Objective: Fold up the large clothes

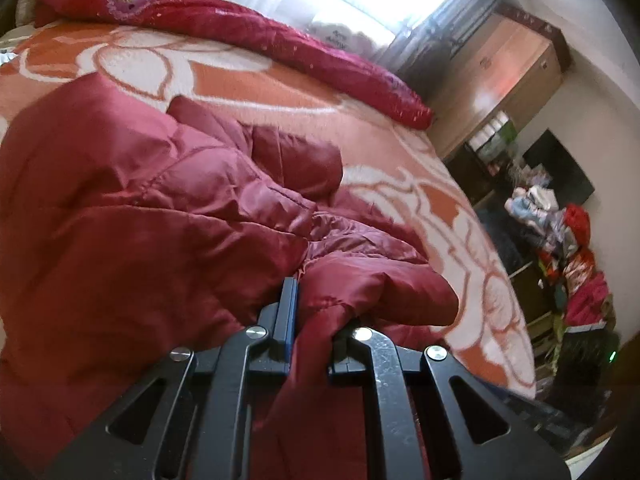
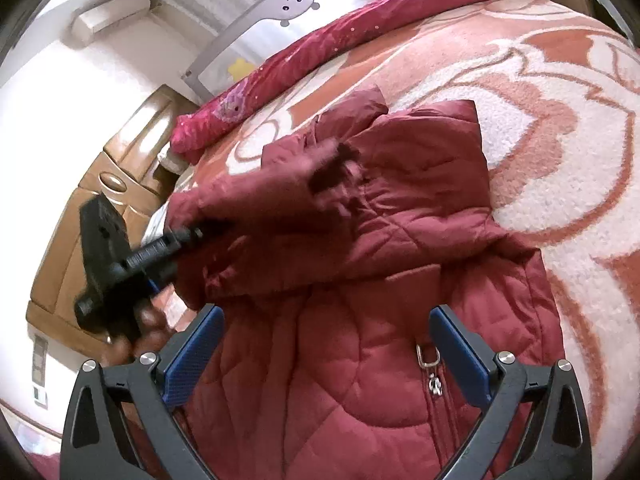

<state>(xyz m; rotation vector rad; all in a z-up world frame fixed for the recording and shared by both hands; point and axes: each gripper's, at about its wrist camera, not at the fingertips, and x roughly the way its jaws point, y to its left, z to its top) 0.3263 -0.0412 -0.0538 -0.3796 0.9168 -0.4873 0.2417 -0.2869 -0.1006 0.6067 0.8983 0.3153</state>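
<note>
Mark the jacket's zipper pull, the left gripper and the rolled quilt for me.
zipper pull (image 2: 429, 358): right wrist view, on its metal ring.
left gripper (image 1: 314, 320): left wrist view, midway between fingertips clamped on a fold of the jacket (image 1: 120, 208).
rolled quilt (image 2: 320, 52): right wrist view, mid-length of the roll.

The jacket (image 2: 400, 280) is a shiny dark red, quilted in curved stitched lines, with a silver zip pull (image 2: 430, 364) on its front. Under it the blanket (image 1: 248, 80) is orange-pink with large cream flower outlines. Along the blanket's far edge lies a rolled quilt (image 1: 224, 28) in deeper crimson, speckled with pale dots and a purple flower patch. Both grippers (image 2: 326, 356) are black with blue finger pads (image 2: 192, 360). The cabinet (image 1: 492, 80) is light brown wood.
</note>
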